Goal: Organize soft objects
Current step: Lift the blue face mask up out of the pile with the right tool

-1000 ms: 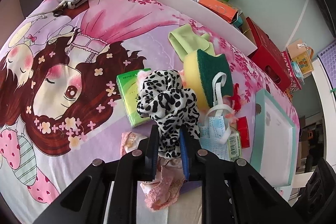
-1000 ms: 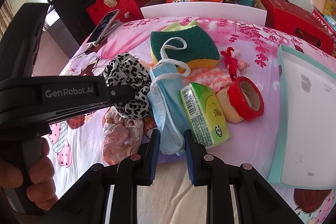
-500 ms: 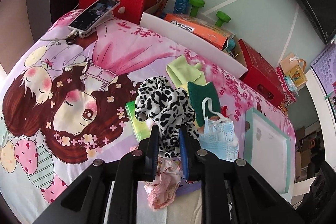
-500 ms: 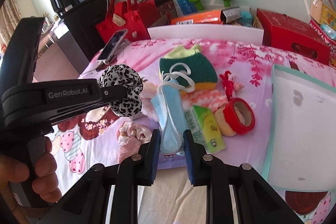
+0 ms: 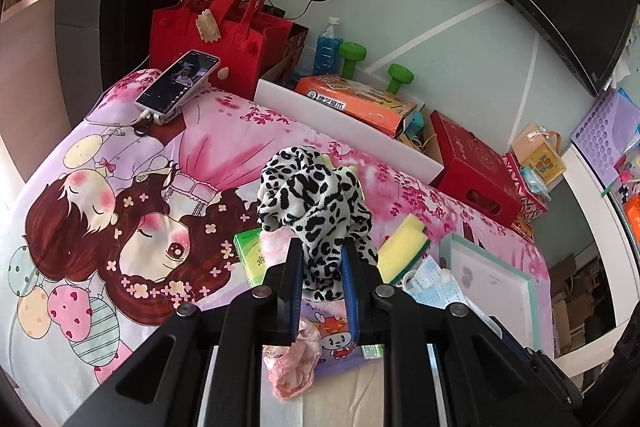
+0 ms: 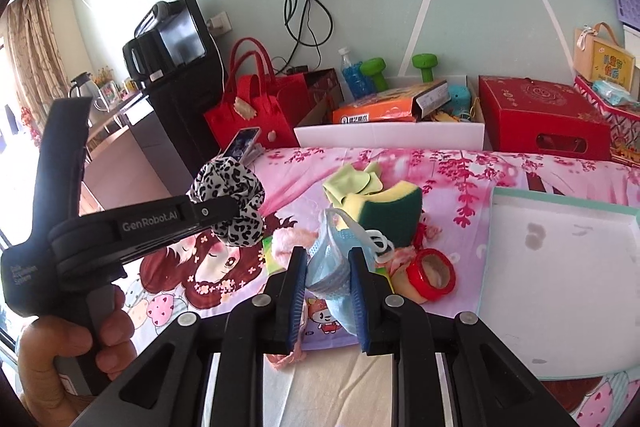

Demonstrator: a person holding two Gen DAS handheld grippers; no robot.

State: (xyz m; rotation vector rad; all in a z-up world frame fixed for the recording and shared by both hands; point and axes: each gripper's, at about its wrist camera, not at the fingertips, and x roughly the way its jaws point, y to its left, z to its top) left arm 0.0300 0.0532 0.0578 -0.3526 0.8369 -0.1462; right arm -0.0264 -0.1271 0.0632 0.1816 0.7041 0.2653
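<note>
The left gripper [image 5: 322, 263] pinches a black-and-white leopard-print fabric scrunchie [image 5: 316, 195]. The right gripper [image 6: 328, 273] clamps a pale blue pleated face mask [image 6: 330, 259] between its fingers. The mask's dangling ear loop could snag the sponge beyond them.

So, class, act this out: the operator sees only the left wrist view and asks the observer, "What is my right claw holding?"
Observer: The right claw is shut on the blue face mask.
Operator: Anything near the tray that I miss?
Observer: A red tape roll lies left of the white tray.
Operator: And my left claw, seen from outside?
Observer: A hand grips its handle, and the left claw pinches the leopard scrunchie.
</note>
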